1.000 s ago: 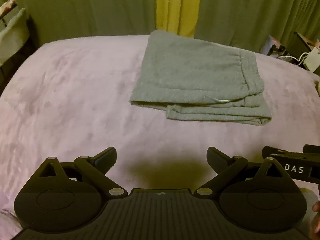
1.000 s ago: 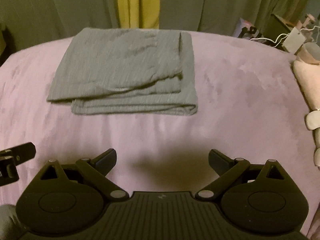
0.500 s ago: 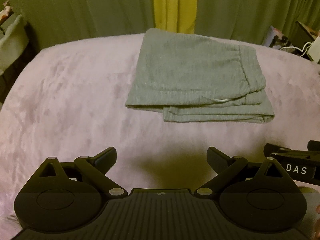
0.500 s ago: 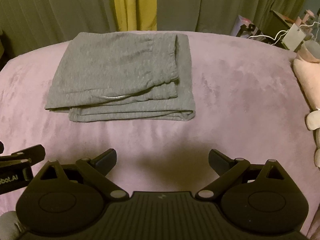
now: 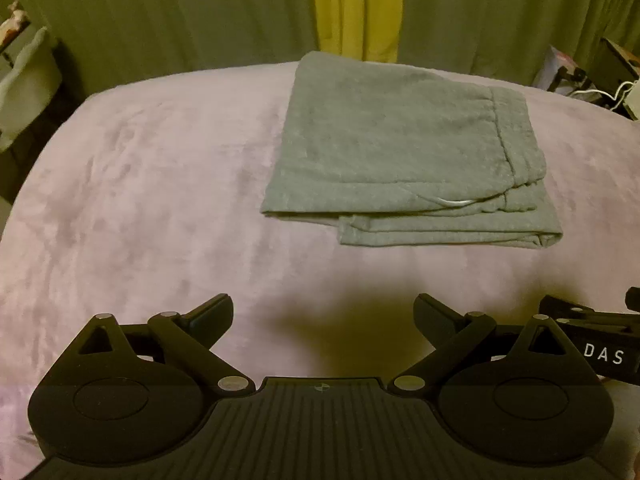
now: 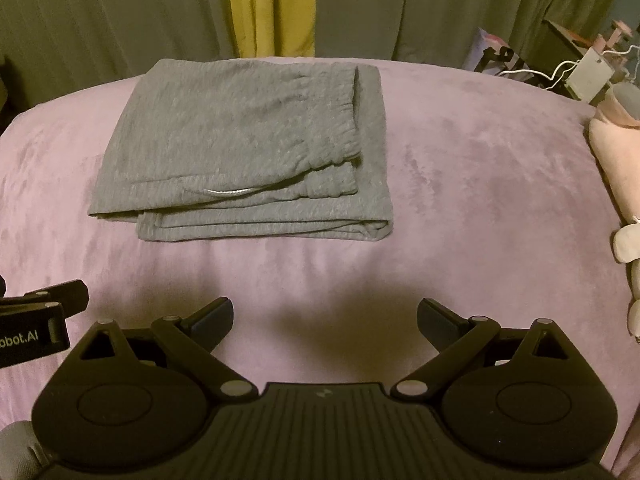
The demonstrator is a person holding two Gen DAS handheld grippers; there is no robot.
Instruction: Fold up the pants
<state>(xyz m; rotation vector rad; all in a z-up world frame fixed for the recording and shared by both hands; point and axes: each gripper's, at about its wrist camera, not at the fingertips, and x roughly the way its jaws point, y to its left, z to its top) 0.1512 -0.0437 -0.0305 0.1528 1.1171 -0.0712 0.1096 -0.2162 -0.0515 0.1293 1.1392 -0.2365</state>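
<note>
Grey pants [image 5: 400, 152] lie folded into a flat stack on the pink bed cover [image 5: 152, 184], waistband on top with a white drawstring showing at the near edge. In the right wrist view the same folded pants [image 6: 248, 152] sit left of centre. My left gripper [image 5: 323, 312] is open and empty, hovering over bare cover well short of the pants. My right gripper [image 6: 325, 314] is likewise open with nothing between its fingers, also short of the stack. Each gripper's body shows at the edge of the other's view.
Green and yellow curtains [image 5: 356, 8] hang behind the bed. A pink plush toy [image 6: 616, 152] lies at the bed's right edge. Boxes, a white adapter and cables [image 6: 588, 76] crowd the far right. A pale object [image 5: 24, 80] stands at the far left.
Both grippers have drifted a little, so the pants sit slightly lower and nearer in both views. The jaws stayed open and the pants have not moved.
</note>
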